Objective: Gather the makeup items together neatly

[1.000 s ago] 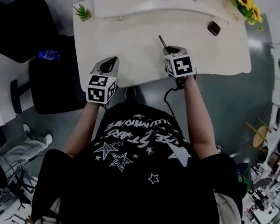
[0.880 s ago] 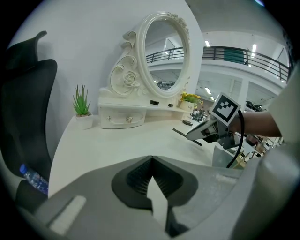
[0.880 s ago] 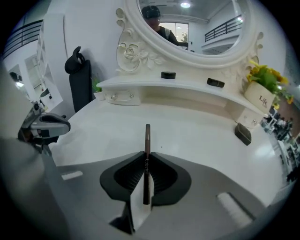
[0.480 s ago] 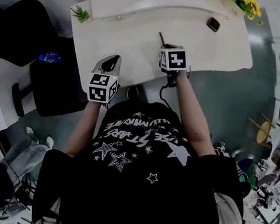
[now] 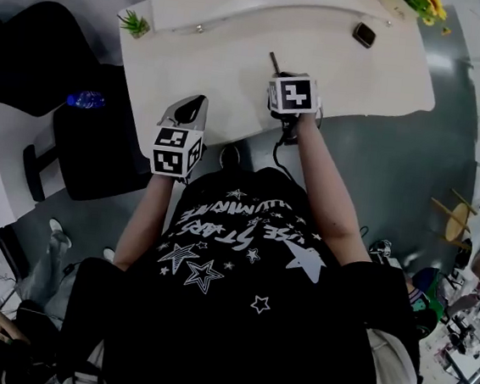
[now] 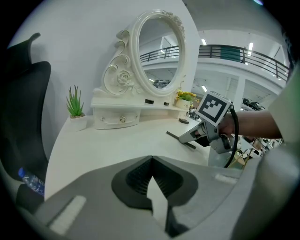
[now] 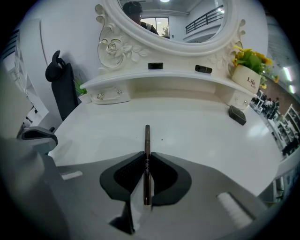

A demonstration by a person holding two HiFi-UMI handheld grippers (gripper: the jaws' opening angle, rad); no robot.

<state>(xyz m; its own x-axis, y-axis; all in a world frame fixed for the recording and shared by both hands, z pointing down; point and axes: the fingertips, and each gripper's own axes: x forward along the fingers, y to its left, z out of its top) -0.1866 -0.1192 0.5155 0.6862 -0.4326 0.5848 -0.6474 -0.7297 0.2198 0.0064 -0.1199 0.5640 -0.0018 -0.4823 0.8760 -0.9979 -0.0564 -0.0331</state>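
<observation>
**Head view.** The left gripper (image 5: 193,105) is at the near edge of the white dressing table (image 5: 228,66). The right gripper (image 5: 280,72) is further in, over the tabletop, with a thin makeup pencil (image 5: 273,61) projecting past its tip. A dark compact (image 5: 365,35) lies well apart at the right rear. A small potted plant (image 5: 133,22) occupies the left rear corner. Jaw state is not readable here.

**Left gripper view.** The left gripper (image 6: 151,161) has its jaws pressed together with nothing between them. This view alone shows the right gripper (image 6: 183,137) from the side, with the pencil (image 6: 171,135) extending beyond it low over the table. The oval mirror (image 6: 157,47) and the plant (image 6: 75,105) stand behind.

**Right gripper view.** The right gripper (image 7: 146,157) is clamped on the brown makeup pencil (image 7: 147,138), which runs lengthwise between the pads and points toward the mirror (image 7: 171,18). Seen only here: two small dark items (image 7: 155,66) on the raised shelf and a pot of yellow flowers (image 7: 247,77), with the compact (image 7: 237,115) just in front of it.
</observation>
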